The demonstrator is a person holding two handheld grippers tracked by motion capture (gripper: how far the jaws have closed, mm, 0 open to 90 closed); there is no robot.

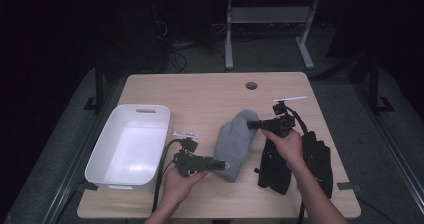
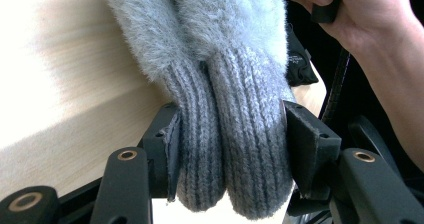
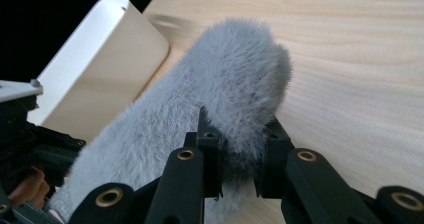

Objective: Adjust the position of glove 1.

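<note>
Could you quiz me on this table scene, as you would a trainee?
1. True or false: the left claw grips the mittens' knitted cuffs.
2. What does the right claw pinch? A: the bin's rim. B: the mittens' fluffy tips. C: the black gloves.
3. What lies in the white bin?

Key:
1. True.
2. B.
3. Nothing; the black gloves lie on the table.
</note>
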